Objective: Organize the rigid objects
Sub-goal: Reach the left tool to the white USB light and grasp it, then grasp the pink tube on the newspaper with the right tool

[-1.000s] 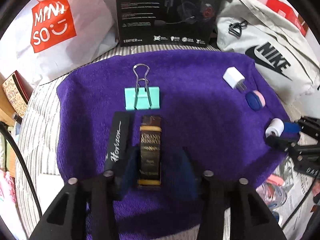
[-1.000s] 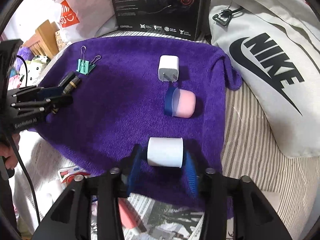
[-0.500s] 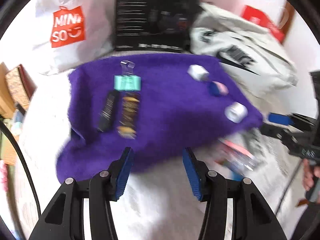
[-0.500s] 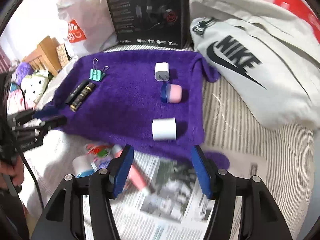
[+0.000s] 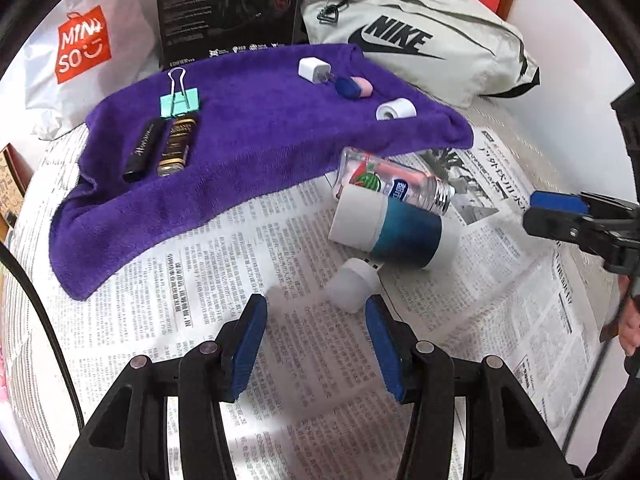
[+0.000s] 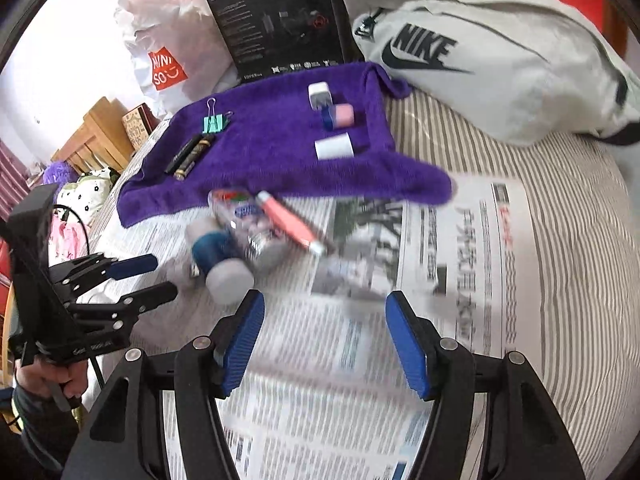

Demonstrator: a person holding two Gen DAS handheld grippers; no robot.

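6 items lay sorted on the purple towel; bottles remained on the newspaper. Left gripper and right gripper were both open, empty.

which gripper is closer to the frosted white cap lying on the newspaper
Left. The left gripper has the frosted white cap just ahead of its right fingertip; the right gripper sits further off, cap beyond its left finger.

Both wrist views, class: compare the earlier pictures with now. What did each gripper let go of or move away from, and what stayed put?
The left gripper backed off the brown tube, the right gripper off the white cylinder; its jaws have just been opening, with nothing between them. Both now hover open over the newspaper. Everything on the purple towel stayed put.
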